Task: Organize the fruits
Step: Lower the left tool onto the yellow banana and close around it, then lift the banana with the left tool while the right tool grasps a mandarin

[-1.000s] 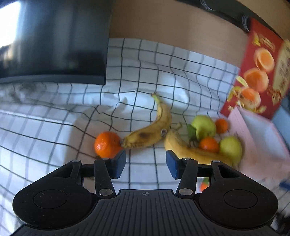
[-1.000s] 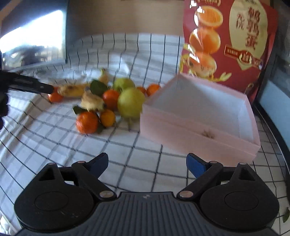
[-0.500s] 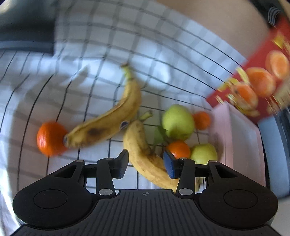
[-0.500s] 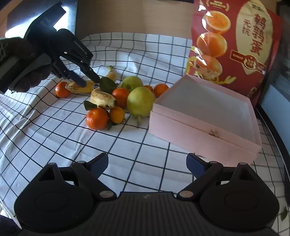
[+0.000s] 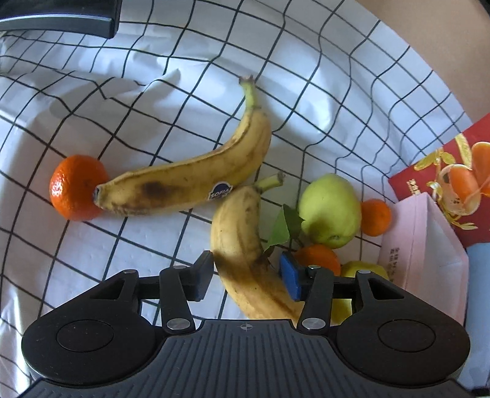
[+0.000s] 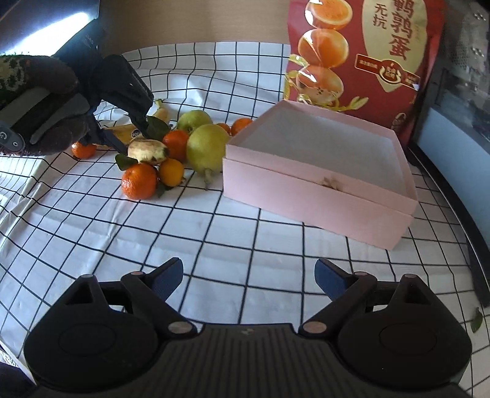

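My left gripper (image 5: 246,277) is open with its jaws on either side of the near banana (image 5: 245,245), which lies on the checked cloth; the pads do not press it. A second banana (image 5: 190,180) lies behind it, its tip against a mandarin (image 5: 76,186). A green pear (image 5: 329,209), more mandarins (image 5: 375,217) and a leaf (image 5: 283,228) lie to the right. My right gripper (image 6: 248,277) is open and empty above the cloth, in front of the pink box (image 6: 321,171). The left gripper (image 6: 128,131) also shows there at the fruit pile (image 6: 171,144).
The open pink box (image 5: 422,245) stands right of the fruit. A red snack bag (image 6: 361,55) stands behind it. A dark monitor base (image 5: 58,16) is at the cloth's far left. A dark screen edge (image 6: 441,107) runs along the right side.
My left gripper has moved right and down from the mandarin and first banana until its jaws straddle the near banana. The right gripper has stayed almost still.
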